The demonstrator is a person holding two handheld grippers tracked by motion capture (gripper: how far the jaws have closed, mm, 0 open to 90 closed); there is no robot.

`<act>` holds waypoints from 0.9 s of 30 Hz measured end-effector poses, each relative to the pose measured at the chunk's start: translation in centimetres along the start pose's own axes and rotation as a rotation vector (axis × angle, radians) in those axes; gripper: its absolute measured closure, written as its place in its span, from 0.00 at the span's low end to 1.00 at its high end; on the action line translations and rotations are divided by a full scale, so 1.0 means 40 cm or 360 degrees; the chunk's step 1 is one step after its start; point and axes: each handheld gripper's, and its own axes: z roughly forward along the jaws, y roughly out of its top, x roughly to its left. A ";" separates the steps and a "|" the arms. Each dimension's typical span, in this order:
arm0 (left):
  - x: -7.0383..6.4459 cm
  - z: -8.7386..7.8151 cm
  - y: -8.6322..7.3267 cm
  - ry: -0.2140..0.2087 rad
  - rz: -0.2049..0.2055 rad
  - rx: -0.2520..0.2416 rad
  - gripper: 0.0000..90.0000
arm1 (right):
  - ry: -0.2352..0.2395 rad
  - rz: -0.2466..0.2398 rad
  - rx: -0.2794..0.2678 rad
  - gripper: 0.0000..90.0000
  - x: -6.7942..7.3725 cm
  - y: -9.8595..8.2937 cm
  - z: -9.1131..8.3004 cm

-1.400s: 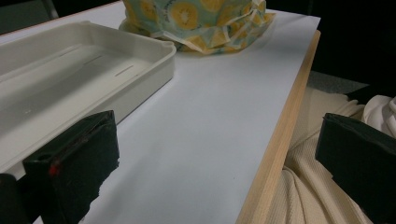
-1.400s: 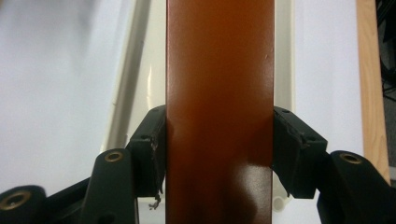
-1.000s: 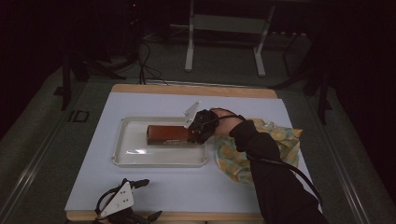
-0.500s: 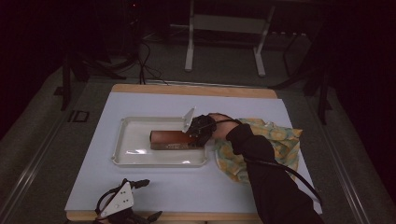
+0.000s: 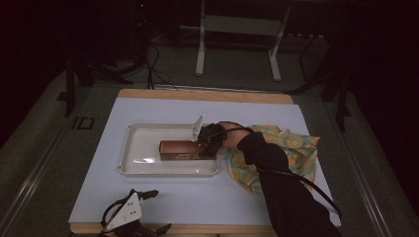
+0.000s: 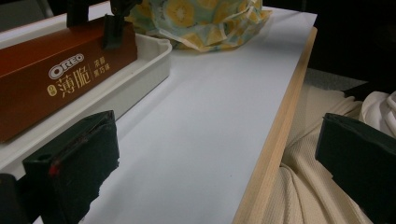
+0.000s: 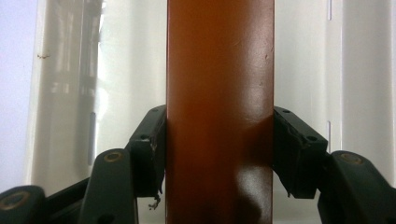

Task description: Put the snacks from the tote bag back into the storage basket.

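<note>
On the table (image 5: pixel 163 197), right gripper (image 5: pixel 206 143) jaws clamp the Oreo box (image 5: pixel 180 149) in the tray (image 5: pixel 138 170); left gripper (image 5: pixel 129 217) jaws apart.

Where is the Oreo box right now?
The Oreo box lies in the white tray mid-table, its right end clamped by the right gripper, beside the yellow patterned cloth.

My table (image 5: pixel 163 197) has a pale blue top with a wooden edge. White tray (image 5: pixel 143 170) sits on it mid-left. Yellow patterned cloth (image 5: pixel 291 150) lies crumpled just right of the tray, touching its right rim. My left gripper (image 5: pixel 131 217) lies on the table near the tray's front side, at the table's front edge.
</note>
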 end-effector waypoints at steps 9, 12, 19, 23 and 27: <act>0.000 0.000 0.000 -0.0001 -0.0002 0.0001 0.00 | 0.0018 0.0016 0.0021 0.45 -0.005 0.006 0.005; 0.000 0.000 -0.001 -0.0003 -0.0002 0.0002 0.00 | 0.0015 0.0003 0.0030 0.45 -0.005 0.008 0.005; 0.000 0.000 -0.001 -0.0003 -0.0003 0.0003 0.00 | 0.0027 -0.0004 0.0066 0.44 -0.004 0.016 0.003; 0.000 0.000 -0.001 -0.0003 -0.0003 0.0003 0.00 | 0.0035 0.0033 0.0090 0.40 -0.011 0.013 -0.001; 0.001 0.001 0.000 -0.0002 -0.0003 0.0005 0.00 | 0.0029 0.0049 0.0066 0.40 -0.014 0.011 -0.017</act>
